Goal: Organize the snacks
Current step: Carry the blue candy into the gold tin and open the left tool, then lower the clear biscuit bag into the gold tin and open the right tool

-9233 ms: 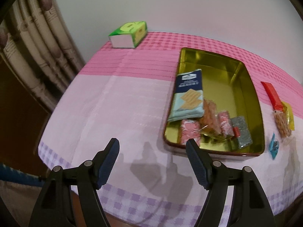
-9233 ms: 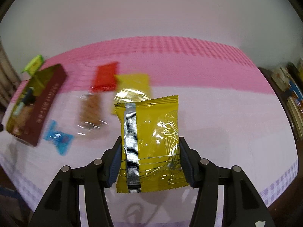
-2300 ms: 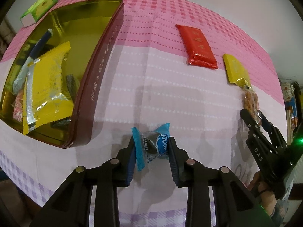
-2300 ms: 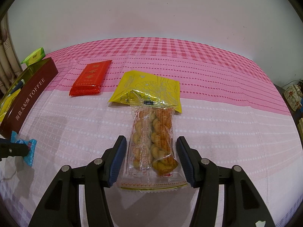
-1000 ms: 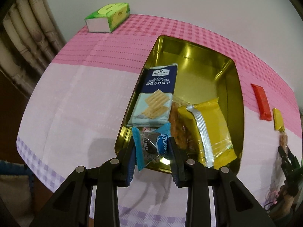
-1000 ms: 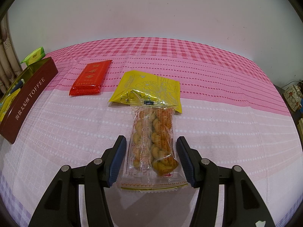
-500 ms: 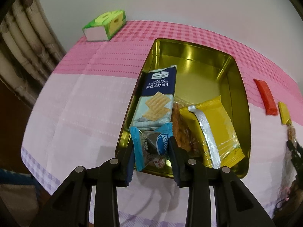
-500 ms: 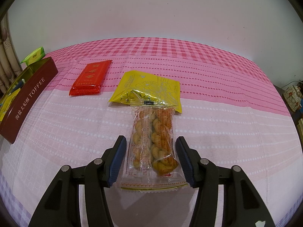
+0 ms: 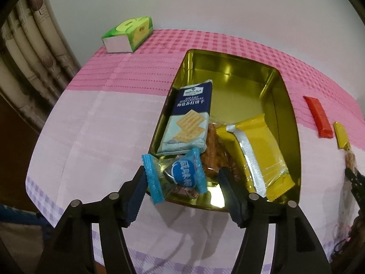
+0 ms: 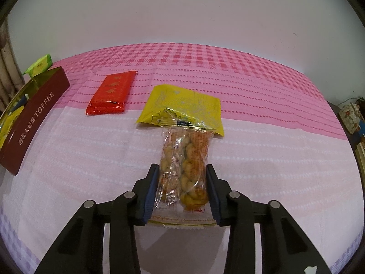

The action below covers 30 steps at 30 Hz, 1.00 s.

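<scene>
My left gripper [image 9: 181,179] hovers over the near rim of the gold tin [image 9: 287,105], and its jaws are opening. A blue-wrapped candy [image 9: 184,172] sits loose between them, tilted, and the pads no longer press on it. Inside the tin lie a blue cracker pack [image 9: 189,118], a yellow packet [image 9: 257,150] and other snacks. My right gripper [image 10: 182,169] is closing on a clear packet of twisted snacks [image 10: 184,150] that lies on the pink tablecloth. Both pads touch its crumpled wrapper.
A red packet [image 10: 111,93] and a flat yellow packet [image 10: 182,102] lie beyond the twisted snacks. The tin's maroon wall [image 10: 34,118] stands at the left. A green tissue pack [image 9: 127,34] sits at the far corner. A curtain [image 9: 27,57] hangs past the table's left edge.
The left jaws have spread apart and the blue candy has come free over the tin's near rim. The right jaws have narrowed onto the twisted-snack packet, squeezing its wrapper.
</scene>
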Motion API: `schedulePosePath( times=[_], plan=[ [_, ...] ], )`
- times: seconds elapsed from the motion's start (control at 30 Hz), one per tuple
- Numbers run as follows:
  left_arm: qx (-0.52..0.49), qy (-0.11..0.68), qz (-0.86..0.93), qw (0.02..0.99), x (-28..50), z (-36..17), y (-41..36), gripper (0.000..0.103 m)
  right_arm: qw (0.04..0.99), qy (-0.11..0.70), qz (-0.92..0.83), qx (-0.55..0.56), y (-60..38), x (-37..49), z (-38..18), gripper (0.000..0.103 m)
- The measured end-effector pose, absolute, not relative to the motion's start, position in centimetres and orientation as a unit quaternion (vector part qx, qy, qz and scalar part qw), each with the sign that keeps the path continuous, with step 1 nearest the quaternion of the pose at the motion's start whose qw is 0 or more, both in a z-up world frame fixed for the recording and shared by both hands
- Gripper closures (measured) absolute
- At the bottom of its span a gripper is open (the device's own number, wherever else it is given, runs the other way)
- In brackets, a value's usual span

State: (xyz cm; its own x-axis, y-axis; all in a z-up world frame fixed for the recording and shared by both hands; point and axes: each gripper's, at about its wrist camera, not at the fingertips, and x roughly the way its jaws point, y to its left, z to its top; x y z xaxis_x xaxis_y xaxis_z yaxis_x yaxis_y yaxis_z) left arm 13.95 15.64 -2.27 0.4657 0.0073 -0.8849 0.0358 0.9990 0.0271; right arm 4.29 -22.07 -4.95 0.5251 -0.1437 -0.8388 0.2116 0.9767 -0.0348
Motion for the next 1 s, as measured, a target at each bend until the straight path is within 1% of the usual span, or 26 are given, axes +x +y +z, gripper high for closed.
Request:
schedulePosePath(
  times=[0.07, 0.57, 0.73, 0.9, 1.0],
  plan=[
    [0.017, 0.514, -0.009, 0.858, 13.8, -2.1, 15.7, 0.035, 0.871, 0.477, -0.109, 0.039, -21.9, 4.1, -4.8, 0.067],
    [0.035, 0.477, -0.015, 0.878, 12.9, 0.0, 15.5, 0.028, 0.883, 0.460, -0.079, 0.040, -16.9, 4.6, -1.3, 0.067],
    [0.033, 0.463, 0.012, 0.886, 13.0, 0.7, 17.1, 0.025, 0.892, 0.449, -0.036, 0.037, -13.2, 6.3, 0.5, 0.067],
    [0.001, 0.461, 0.037, 0.887, 13.1, 0.8, 20.0, 0.024, 0.898, 0.438, 0.012, 0.029, -8.8, 8.4, 2.0, 0.067],
    [0.020, 0.456, 0.074, 0.887, 13.2, 0.6, 21.1, 0.024, 0.898, 0.438, 0.037, 0.031, -6.4, 9.9, 2.4, 0.067]
  ],
)
